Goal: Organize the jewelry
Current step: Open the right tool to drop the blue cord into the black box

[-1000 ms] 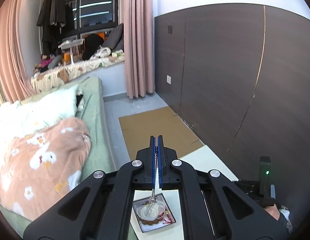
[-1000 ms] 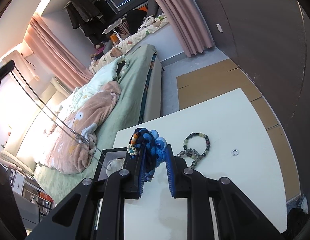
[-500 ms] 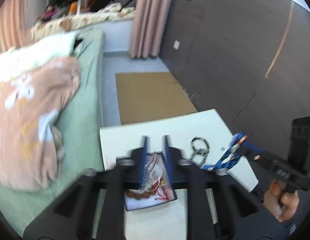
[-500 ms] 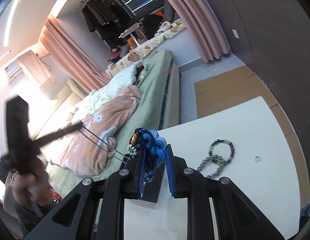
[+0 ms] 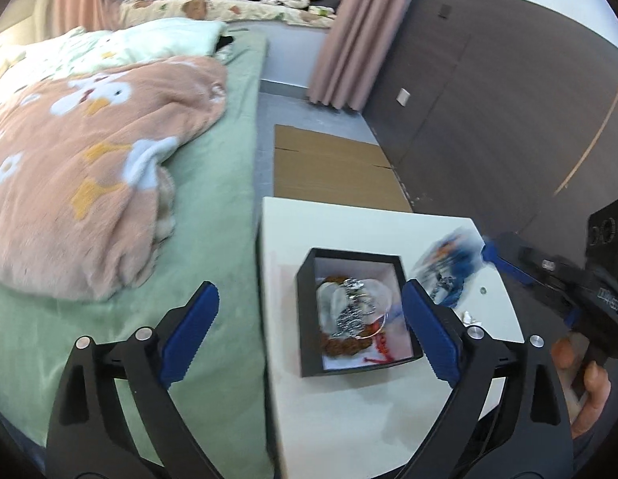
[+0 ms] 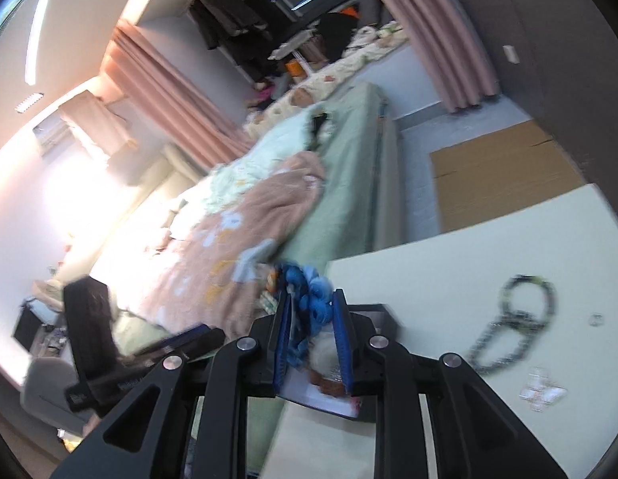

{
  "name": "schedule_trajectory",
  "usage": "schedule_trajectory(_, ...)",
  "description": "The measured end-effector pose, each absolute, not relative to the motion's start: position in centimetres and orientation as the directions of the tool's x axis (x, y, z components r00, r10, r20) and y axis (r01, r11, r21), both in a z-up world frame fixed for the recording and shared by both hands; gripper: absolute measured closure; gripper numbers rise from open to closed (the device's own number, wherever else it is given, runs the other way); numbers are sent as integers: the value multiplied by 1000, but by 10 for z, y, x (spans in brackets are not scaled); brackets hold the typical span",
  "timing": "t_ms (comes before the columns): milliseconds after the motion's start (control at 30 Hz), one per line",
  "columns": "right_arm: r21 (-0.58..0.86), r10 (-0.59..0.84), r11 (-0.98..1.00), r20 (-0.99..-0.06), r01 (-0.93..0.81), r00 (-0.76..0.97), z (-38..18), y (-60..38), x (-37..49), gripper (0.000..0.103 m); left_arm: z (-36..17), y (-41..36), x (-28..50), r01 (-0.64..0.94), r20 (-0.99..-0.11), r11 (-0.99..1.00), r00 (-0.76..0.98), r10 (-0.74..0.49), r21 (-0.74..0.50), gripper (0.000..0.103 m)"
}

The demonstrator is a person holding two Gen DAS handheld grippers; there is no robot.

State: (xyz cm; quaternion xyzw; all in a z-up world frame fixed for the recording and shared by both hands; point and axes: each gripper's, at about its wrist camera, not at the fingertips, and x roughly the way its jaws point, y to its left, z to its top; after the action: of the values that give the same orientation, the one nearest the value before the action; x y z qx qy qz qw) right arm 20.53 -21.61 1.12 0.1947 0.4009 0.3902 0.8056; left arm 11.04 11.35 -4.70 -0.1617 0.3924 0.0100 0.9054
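A black box (image 5: pixel 307 311) with a white inside stands on the white table (image 5: pixel 348 419). In it lie a silver chain (image 5: pixel 350 311), brown beads (image 5: pixel 342 347) and a red cord. My left gripper (image 5: pixel 309 311) hangs just above the box, its jaws opening wide with nothing between them. My right gripper (image 6: pixel 312 335) is over the box's (image 6: pixel 388 313) edge. Its jaws are opening, and a blue beaded bundle (image 6: pixel 309 299) still sits between the pads. From the left wrist the bundle (image 5: pixel 448 267) shows as a blur at the box's right.
A dark beaded strand (image 6: pixel 512 319), a small ring (image 6: pixel 596 319) and a small clear piece (image 6: pixel 542 393) lie on the table right of the box. A green bed with a pink blanket (image 5: pixel 89 159) borders the table's left edge. Brown cardboard (image 5: pixel 332 171) covers the floor beyond.
My left gripper came down over the box and opened; the silver chain it held now lies in the box. My right gripper carried the blue bundle left to the box.
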Motion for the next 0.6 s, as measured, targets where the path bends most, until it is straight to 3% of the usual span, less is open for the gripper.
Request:
schedule_trajectory(33,640,790,613,-496,-464,360,7,-211,206,23,-49,116,108,-153,-714,944,692,-109,-293,8)
schedule_trajectory(300,629,731,681,-560,-375,390,0,-240,208,24,-44,115,98,-154,-700,939,705,-114,-308,7)
schedule_trajectory(600,528,597,801,-667,-282,446,-4,-292,205,12,-43,68,109,-61,-687,948,704,-180,-311,7)
